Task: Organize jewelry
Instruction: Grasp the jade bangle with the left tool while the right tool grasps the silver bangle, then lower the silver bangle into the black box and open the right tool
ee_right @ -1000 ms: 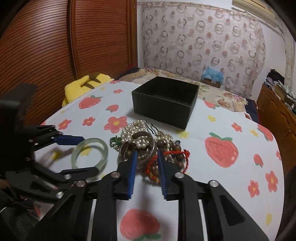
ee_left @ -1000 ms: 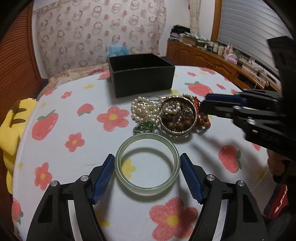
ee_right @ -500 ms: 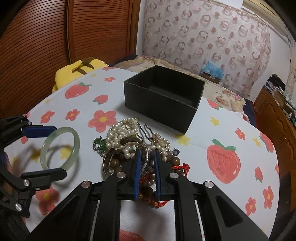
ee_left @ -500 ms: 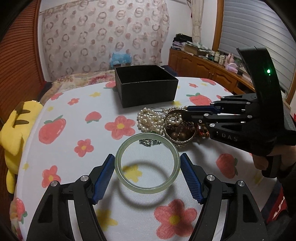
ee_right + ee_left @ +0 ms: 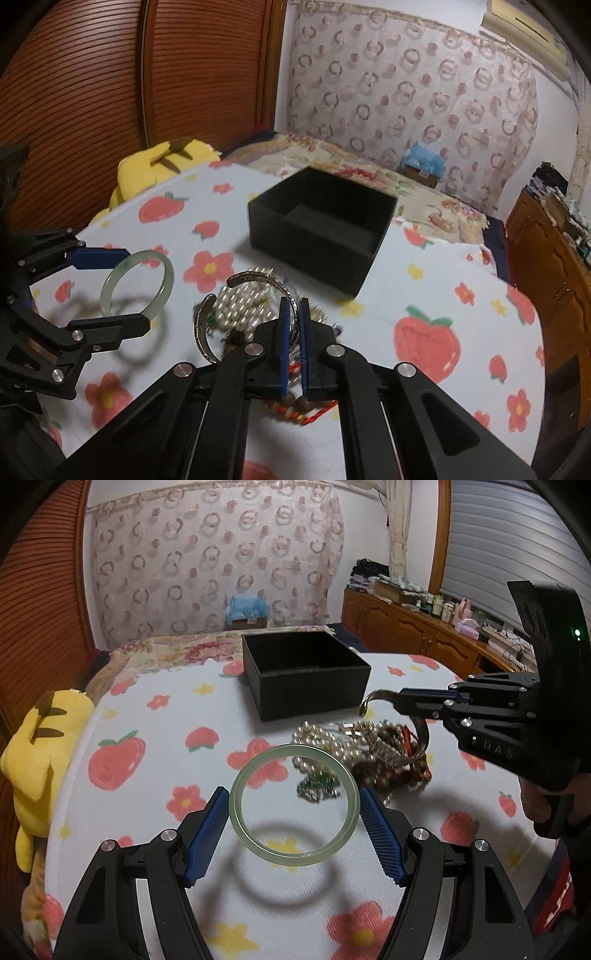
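Note:
My left gripper (image 5: 293, 794) is shut on a pale green jade bangle (image 5: 240, 812) and holds it flat above the cloth, over its own shadow. Seen from the right wrist, the left gripper (image 5: 138, 290) carries the same bangle (image 5: 168, 280) at the left. My right gripper (image 5: 294, 306) is closing tight on the band of an open silver cuff (image 5: 255, 275), with its pads pressing on it. The cuff (image 5: 421, 734) hangs from the right gripper (image 5: 400, 699) above a pile of pearls and wooden beads (image 5: 369, 753). An open black box (image 5: 306, 686) stands behind the pile.
A green pendant (image 5: 317, 786) lies in front of the pile. A yellow plush toy (image 5: 40, 746) sits at the table's left edge. A wooden cabinet (image 5: 406, 627) lines the right wall. A person's hand (image 5: 535, 797) grips the right gripper's handle. The cloth (image 5: 147, 738) has strawberry and flower prints.
The left gripper has lifted the bangle off the cloth. The right gripper's jaws have shut on the silver cuff and raised it out of the pile.

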`<move>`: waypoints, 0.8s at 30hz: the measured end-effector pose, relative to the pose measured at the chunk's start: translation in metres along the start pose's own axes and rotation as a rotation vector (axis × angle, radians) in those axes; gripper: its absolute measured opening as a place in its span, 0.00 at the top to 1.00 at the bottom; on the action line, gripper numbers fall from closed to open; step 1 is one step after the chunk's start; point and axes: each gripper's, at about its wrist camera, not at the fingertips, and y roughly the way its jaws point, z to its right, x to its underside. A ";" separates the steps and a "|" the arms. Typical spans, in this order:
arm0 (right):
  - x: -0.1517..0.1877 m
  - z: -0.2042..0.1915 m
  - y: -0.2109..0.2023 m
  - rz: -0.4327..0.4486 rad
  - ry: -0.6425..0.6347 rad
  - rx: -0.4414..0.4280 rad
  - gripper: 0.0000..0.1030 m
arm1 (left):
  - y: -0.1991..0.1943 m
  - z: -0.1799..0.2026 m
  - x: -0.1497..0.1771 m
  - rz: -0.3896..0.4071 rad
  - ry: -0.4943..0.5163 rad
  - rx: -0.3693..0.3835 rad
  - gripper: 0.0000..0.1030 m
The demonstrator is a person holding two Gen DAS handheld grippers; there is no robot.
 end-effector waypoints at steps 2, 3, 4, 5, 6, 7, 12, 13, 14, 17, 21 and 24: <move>-0.008 0.006 0.000 0.015 0.005 0.005 0.95 | 0.000 -0.002 -0.004 0.006 0.001 -0.001 0.33; -0.012 0.008 0.001 0.018 0.006 0.006 0.95 | 0.000 -0.003 -0.007 0.010 0.004 -0.002 0.33; -0.017 0.012 0.002 0.024 0.007 0.008 0.95 | 0.000 -0.004 -0.010 0.014 0.007 -0.004 0.33; -0.023 0.015 0.004 0.030 0.008 0.011 0.95 | 0.000 -0.005 -0.012 0.017 0.009 -0.006 0.33; -0.029 0.019 0.007 0.035 0.010 0.016 0.95 | -0.001 -0.005 -0.015 0.022 0.012 -0.010 0.33; -0.033 0.022 0.009 0.039 0.011 0.021 0.95 | -0.001 -0.006 -0.018 0.026 0.014 -0.011 0.33; -0.057 0.038 0.029 0.038 0.024 0.049 0.95 | 0.001 -0.013 -0.035 0.051 0.011 -0.014 0.33; -0.063 0.042 0.035 0.032 0.028 0.058 0.95 | 0.002 -0.015 -0.038 0.055 0.008 -0.013 0.33; -0.066 0.044 0.039 0.030 0.030 0.064 0.95 | 0.003 -0.016 -0.041 0.058 0.005 -0.012 0.33; -0.075 0.051 0.053 0.024 0.033 0.080 0.95 | 0.007 -0.017 -0.051 0.064 0.015 -0.021 0.33; -0.082 0.059 0.070 0.012 0.043 0.097 0.95 | 0.016 -0.019 -0.066 0.066 0.031 -0.036 0.33; -0.083 0.063 0.083 -0.004 0.041 0.095 0.95 | 0.025 -0.020 -0.079 0.065 0.039 -0.054 0.33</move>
